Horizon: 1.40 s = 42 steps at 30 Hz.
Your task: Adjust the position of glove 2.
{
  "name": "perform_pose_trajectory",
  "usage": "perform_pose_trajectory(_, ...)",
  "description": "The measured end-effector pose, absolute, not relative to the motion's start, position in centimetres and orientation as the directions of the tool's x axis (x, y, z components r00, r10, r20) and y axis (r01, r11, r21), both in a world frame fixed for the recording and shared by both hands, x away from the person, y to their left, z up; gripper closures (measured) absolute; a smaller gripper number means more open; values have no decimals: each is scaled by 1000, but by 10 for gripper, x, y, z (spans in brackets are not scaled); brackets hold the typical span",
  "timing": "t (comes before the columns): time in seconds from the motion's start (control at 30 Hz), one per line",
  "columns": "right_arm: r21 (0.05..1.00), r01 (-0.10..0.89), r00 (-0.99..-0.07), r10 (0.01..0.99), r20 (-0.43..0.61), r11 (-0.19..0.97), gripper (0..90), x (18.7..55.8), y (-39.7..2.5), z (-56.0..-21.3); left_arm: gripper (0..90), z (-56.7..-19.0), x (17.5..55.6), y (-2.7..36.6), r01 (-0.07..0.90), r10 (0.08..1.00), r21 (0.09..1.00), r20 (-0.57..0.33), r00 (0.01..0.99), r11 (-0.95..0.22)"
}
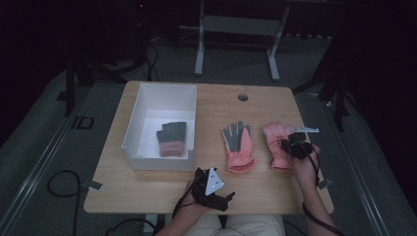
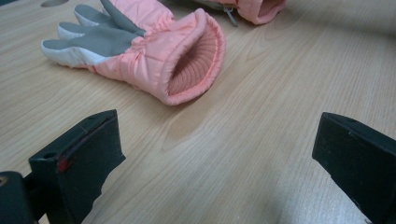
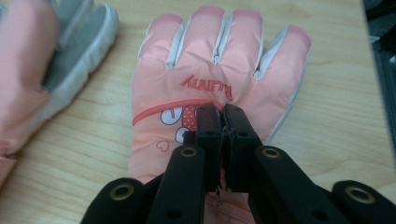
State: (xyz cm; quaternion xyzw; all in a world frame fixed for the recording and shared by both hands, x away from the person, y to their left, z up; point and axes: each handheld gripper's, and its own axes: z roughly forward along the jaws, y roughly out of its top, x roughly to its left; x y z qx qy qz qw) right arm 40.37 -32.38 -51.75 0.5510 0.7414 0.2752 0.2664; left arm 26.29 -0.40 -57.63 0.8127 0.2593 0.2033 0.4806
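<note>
The right gripper [image 3: 223, 114] sits with its jaws pressed together on the back of a pink glove [image 3: 219, 70], pinching a fold of fabric just below the red lettering; in the high view this gripper [image 1: 295, 143] rests over the same glove [image 1: 277, 147], which lies flat on the right part of the wooden table [image 1: 147, 189], fingers pointing away from the person.

The left gripper [image 2: 215, 154] has its jaws spread wide and holds nothing; bare tabletop lies between them. From above it [image 1: 212, 189] sits near the table's front edge, just in front of the white bin [image 1: 133, 128].

A second pink glove [image 1: 239, 146], grey palm up, lies between the two grippers, just beside the pinched one and apart from it. In the left gripper view its [image 2: 154, 51] open ribbed cuff faces the camera.

Inside the bin lies a third glove [image 1: 172, 139], grey fingers and pink cuff, near the front right corner.

Count: two grippers, three gloves, one bin, one table.
</note>
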Motion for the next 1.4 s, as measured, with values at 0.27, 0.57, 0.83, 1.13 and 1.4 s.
perform_pose_trajectory(0.27, 693, 674, -266, 959, -96, 256, 850, 410, -321, -530, 11, -576, 262, -4, 224, 615, 888, 81, 784, -402)
perform_pose_trajectory(0.57, 715, 608, -360, 922, -140, 346, 720, 403, -331, -512, 11, -576, 263, -4, 227, 615, 886, 79, 785, -404)
perform_pose_trajectory(0.83, 695, 616, -394, 909, -137, 371, 685, 401, -338, -523, 11, -575, 262, -5, 222, 614, 890, 79, 785, -398)
perform_pose_trajectory(1.13, 687, 644, -373, 922, -102, 336, 821, 405, -336, -537, 11, -576, 262, -5, 226, 613, 887, 78, 786, -402)
perform_pose_trajectory(1.4, 704, 644, -325, 940, -102, 299, 884, 403, -331, -531, 12, -576, 262, -4, 229, 618, 891, 71, 783, -393)
